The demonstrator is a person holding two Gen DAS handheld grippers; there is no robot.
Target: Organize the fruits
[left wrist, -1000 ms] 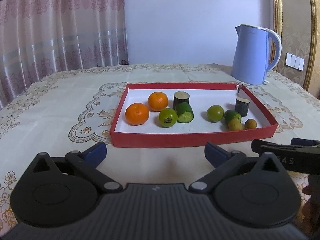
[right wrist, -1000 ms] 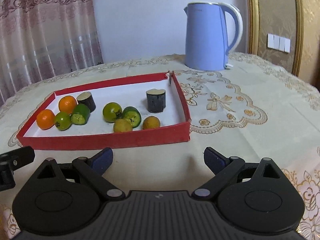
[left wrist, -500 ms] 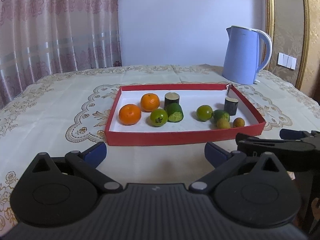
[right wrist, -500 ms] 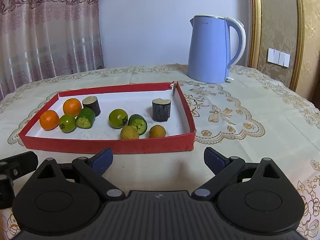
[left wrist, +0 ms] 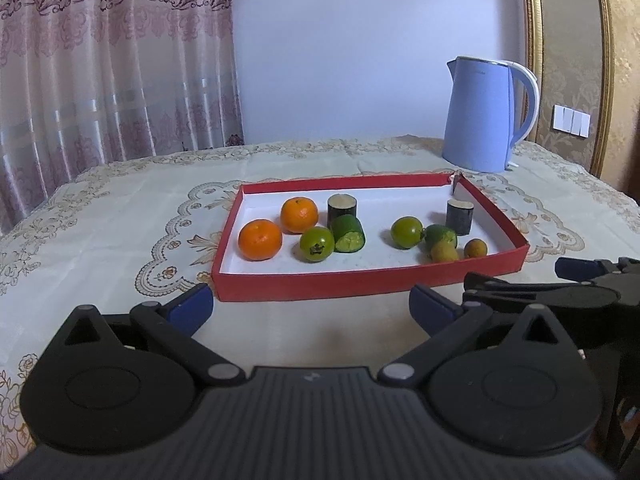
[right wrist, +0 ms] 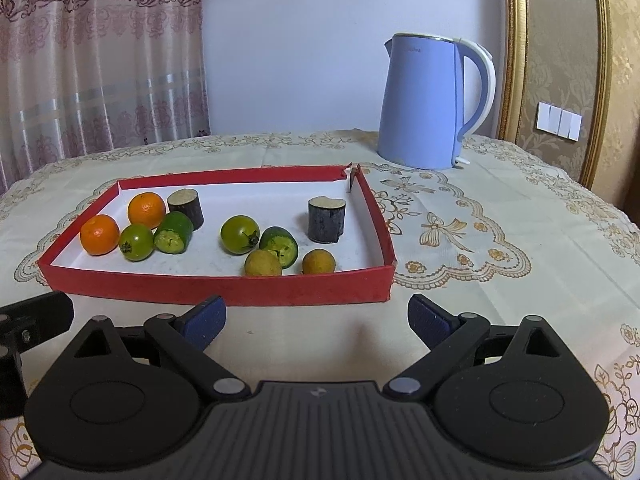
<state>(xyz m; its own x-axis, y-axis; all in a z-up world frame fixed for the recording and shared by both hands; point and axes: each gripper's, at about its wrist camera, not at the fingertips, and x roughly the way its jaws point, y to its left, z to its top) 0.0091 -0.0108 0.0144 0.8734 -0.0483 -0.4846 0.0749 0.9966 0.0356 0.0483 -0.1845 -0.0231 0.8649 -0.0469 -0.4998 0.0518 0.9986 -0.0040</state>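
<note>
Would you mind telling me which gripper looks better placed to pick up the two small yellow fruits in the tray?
Probably the right gripper. The two small yellow fruits lie just beyond the red tray wall straight ahead of it; for the left gripper they sit off to its right. Both are open and empty.

A cream tablecloth (left wrist: 120, 216) with gold floral embroidery and scalloped lace motifs covers the table, which fills the foreground. Behind it rises a plain pale lavender wall (left wrist: 340, 52), lit evenly by soft daylight. To the left hang sheer pink curtains (left wrist: 112, 60) with a dark floral border along the top and pale horizontal bands lower down. To the right, gilded frame mouldings (right wrist: 516, 48) edge a panel of gold damask wallpaper (right wrist: 560, 40), on which sits a white multi-gang light switch (right wrist: 559, 120)
</note>
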